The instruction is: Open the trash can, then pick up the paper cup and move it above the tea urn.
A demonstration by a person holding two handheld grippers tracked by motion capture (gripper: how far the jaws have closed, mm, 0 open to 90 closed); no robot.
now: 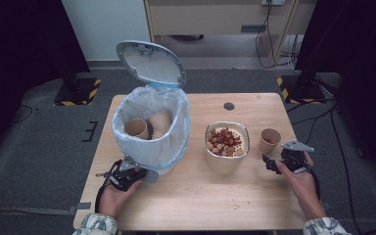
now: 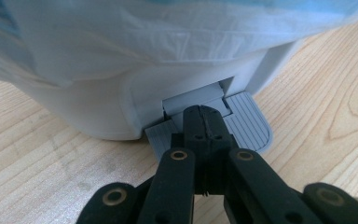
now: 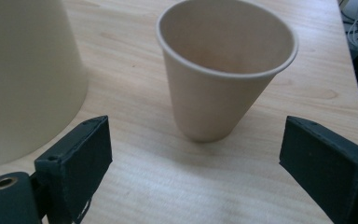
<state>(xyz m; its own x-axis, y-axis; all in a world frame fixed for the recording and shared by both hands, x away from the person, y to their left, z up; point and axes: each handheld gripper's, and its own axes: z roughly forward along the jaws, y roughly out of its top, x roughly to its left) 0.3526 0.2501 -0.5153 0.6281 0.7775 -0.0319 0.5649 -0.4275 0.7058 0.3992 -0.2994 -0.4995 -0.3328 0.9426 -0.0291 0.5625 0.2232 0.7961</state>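
My left gripper (image 2: 204, 122), jaws together, presses the grey ribbed pedal (image 2: 248, 122); slipping would probably drop the lid onto my right gripper's (image 3: 193, 163) spread-jaw approach to the tan paper cup (image 3: 223, 65).

Light wooden rectangular table (image 1: 196, 196), pale grain, with a small dark round grommet hole (image 1: 229, 105) near its far edge.

Standing directly on it:
- White plastic pedal bin with a pale blue bag liner (image 1: 152, 128) and raised lid, immediately ahead of the left gripper (image 1: 138, 172). Its grey ribbed foot pedal (image 2: 242, 123) sits low over the tabletop beneath that gripper's closed jaws.
- Cream round container (image 1: 227, 152) holding red and tan pieces, between the two grippers.
- Tan paper cup (image 3: 226, 70), upright, just ahead of the right gripper (image 3: 193, 163) and beside the container.
- Small tan crumb (image 1: 235, 207) on bare wood, nearer the person than the container.
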